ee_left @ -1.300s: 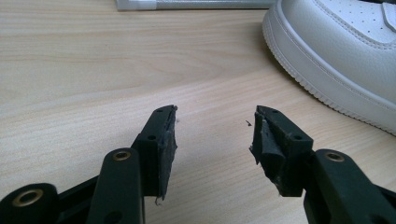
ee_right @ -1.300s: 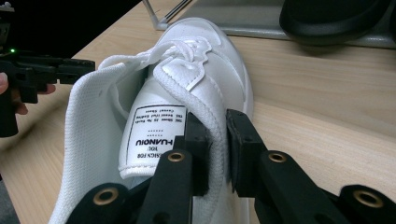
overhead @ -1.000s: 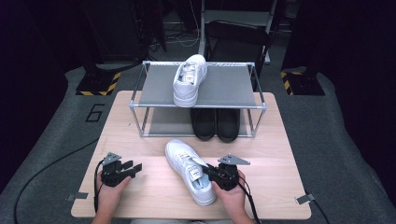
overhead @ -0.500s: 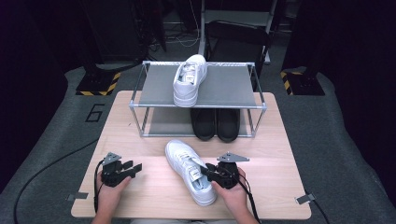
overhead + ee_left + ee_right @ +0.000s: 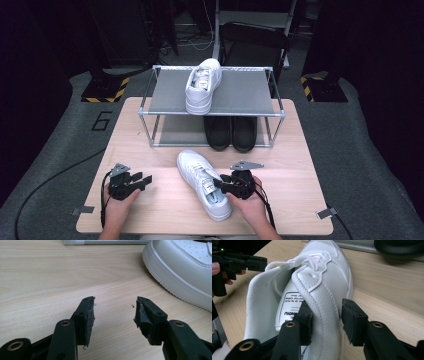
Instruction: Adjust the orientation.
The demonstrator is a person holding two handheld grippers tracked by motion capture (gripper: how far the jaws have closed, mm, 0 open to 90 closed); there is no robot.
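Pale wooden bench (image 5: 150, 125): at six o'clock, the right hand-held gripper (image 5: 220, 184) now straddles the white sneaker's (image 5: 202, 182) collar, not quite clamped. Left hand-held gripper (image 5: 145, 179) waits spread at eight. Shoe rack (image 5: 165, 92) stands at twelve.

Black shoes (image 5: 231, 132) under shelf rack (image 5: 165, 95)

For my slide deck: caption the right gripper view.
Right claw straddles the side wall of a white sneaker on the wooden table, one jaw inside the collar, one outside.
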